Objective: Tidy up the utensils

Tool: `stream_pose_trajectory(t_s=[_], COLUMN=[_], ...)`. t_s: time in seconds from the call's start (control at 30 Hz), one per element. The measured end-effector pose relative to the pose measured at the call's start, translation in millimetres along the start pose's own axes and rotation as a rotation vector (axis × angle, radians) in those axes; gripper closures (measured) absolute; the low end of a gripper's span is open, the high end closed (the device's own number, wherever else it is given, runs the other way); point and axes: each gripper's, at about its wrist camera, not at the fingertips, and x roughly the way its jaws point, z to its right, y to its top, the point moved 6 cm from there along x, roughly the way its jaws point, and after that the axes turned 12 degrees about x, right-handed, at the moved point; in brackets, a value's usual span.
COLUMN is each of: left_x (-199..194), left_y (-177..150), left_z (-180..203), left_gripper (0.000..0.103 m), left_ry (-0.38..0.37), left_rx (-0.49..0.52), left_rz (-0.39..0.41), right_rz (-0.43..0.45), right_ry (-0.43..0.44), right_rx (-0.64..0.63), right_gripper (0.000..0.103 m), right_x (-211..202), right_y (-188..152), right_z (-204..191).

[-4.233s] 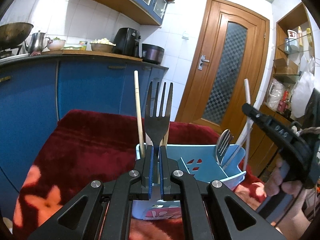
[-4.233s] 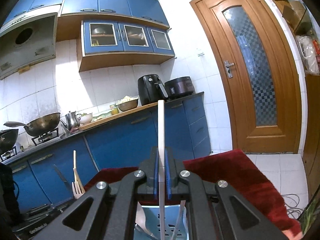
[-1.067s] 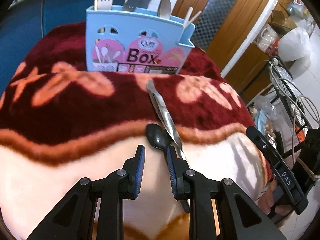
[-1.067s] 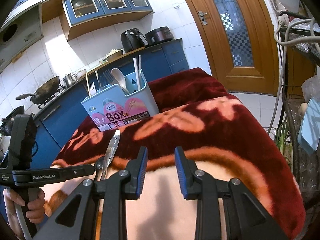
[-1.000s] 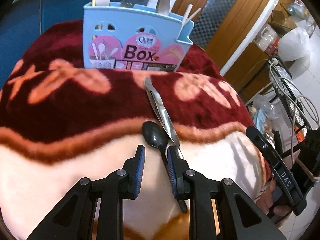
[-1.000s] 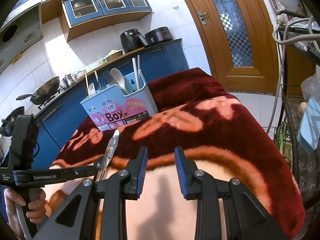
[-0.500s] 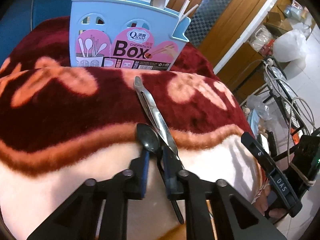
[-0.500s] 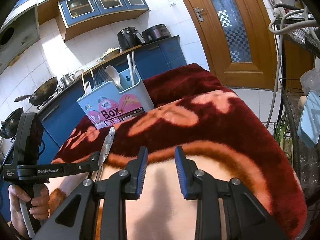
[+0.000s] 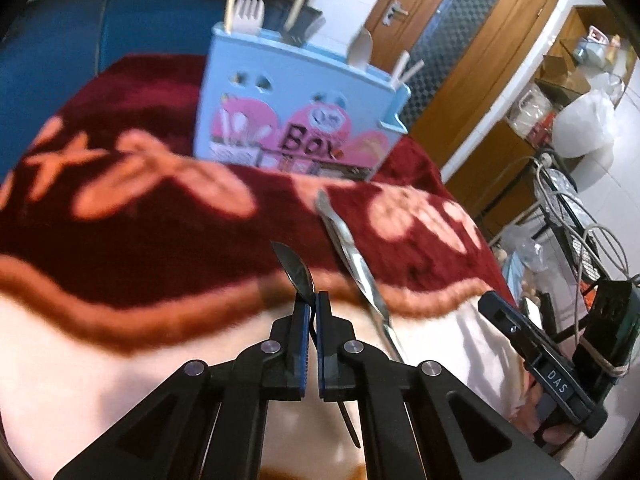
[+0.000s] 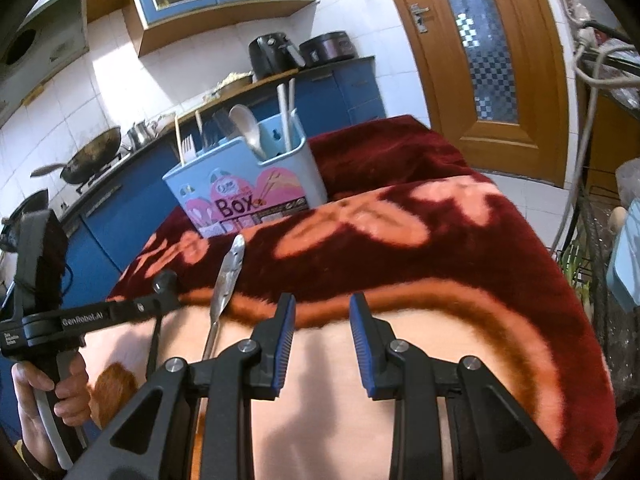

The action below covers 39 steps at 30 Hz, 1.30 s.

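My left gripper (image 9: 314,305) is shut on a dark spoon (image 9: 298,270) just below its bowl and holds it lifted off the blanket, handle hanging down. A silver utensil (image 9: 352,258) lies on the blanket to its right; it also shows in the right wrist view (image 10: 226,276). A light blue utensil box (image 9: 296,120) stands at the far side of the table, also seen in the right wrist view (image 10: 248,188), holding forks, a spoon and chopsticks. My right gripper (image 10: 323,320) is open and empty above the blanket's pale front part. The left gripper (image 10: 162,286) appears at the left of the right wrist view.
A red and pink floral blanket (image 10: 440,248) covers the table. Blue kitchen cabinets (image 10: 132,196) stand behind it, a wooden door (image 10: 488,52) at the right. A wire rack with cables (image 9: 576,216) stands past the table's right edge.
My left gripper has closed on the dark spoon and raised it off the blanket, tilting up toward the box. The right gripper has stayed open and nearly still.
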Motion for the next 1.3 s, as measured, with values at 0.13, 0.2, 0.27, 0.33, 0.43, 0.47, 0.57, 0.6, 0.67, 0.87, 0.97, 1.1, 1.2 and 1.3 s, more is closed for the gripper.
stream_pose_trajectory(t_s=[0.13,0.2,0.27,0.33,0.43,0.47,0.57,0.6,0.67,0.87,0.97,1.1,1.2,1.3], left_x=[-15,-21,-26,-31,-37,-39,-44,-46,-49,-57,-59,-60,-60,-59], left_y=[6,9,10,11,12,12,11,12,11,11,10,9,9,8], left_z=[-12,-19,-25,-31,-38,-40,-44,-46,-49,-59,-63,-66,-67,-69], left_gripper=[0.100,0.100,0.100,0.100,0.100,0.100,0.100,0.100,0.100,0.100,0.100,0.100,0.100,0.100], left_ry=[0.056,0.087,0.111,0.122,0.133,0.138,0.157,0.166,0.178,0.210,0.219,0.219,0.222,0.221], left_rx=[0.025,0.035,0.042,0.039,0.035,0.036,0.039,0.039,0.039,0.044,0.044,0.041,0.043,0.040], left_rz=[0.058,0.081,0.096,0.110,0.132,0.139,0.157,0.164,0.174,0.192,0.199,0.204,0.202,0.202], right_rz=[-0.051,-0.081,-0.110,-0.145,-0.191,-0.204,-0.254,-0.278,-0.312,-0.381,-0.420,-0.461,-0.498,-0.537], right_ry=[0.003,0.008,0.013,0.021,0.021,0.021,0.013,0.013,0.001,-0.038,-0.067,-0.115,-0.138,-0.144], right_rx=[-0.023,-0.041,-0.055,-0.063,-0.091,-0.102,-0.122,-0.122,-0.126,-0.199,-0.220,-0.245,-0.255,-0.250], right_gripper=[0.072,0.072,0.072,0.071,0.066,0.066,0.066,0.066,0.066,0.066,0.066,0.066,0.066,0.066], right_x=[9,13,17,22,29,31,40,44,51,66,75,85,92,99], right_y=[-2,-3,-4,-4,-3,-3,-2,-2,-3,-6,-7,-9,-11,-12], right_z=[-12,-21,-28,-36,-48,-51,-61,-64,-69,-87,-92,-93,-93,-92])
